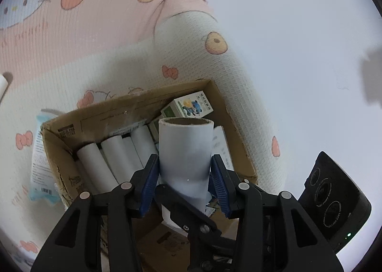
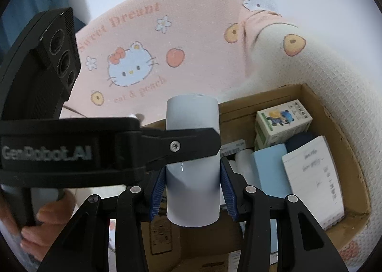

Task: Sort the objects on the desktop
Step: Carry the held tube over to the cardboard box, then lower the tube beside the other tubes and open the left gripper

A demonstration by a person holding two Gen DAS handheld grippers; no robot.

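Clamping a white paper roll (image 1: 185, 150) between its blue pads, the left gripper (image 1: 185, 171) holds it upright above an open cardboard box (image 1: 234, 128) — the jaws are spread only as wide as the roll itself. From the right wrist view the same roll (image 2: 192, 186) stands between the right gripper's (image 2: 193, 190) blue pads too; they sit at its sides, close in, though whether they actually press it I cannot tell. The left gripper's black finger crosses in front of the roll there, and a bare hand (image 2: 45, 217) grips that tool's handle at lower left.

The roll is a plain white cylinder with a brown cardboard core showing at its top end. Below it, inside the box, lie several more white rolls (image 1: 112, 155) side by side, a small carton with a cartoon figure (image 2: 283, 120), a light blue pad (image 2: 272, 167) and a lined white notepad (image 2: 315, 176). The box rests on a pink and cream cartoon-cat blanket (image 2: 143, 40).
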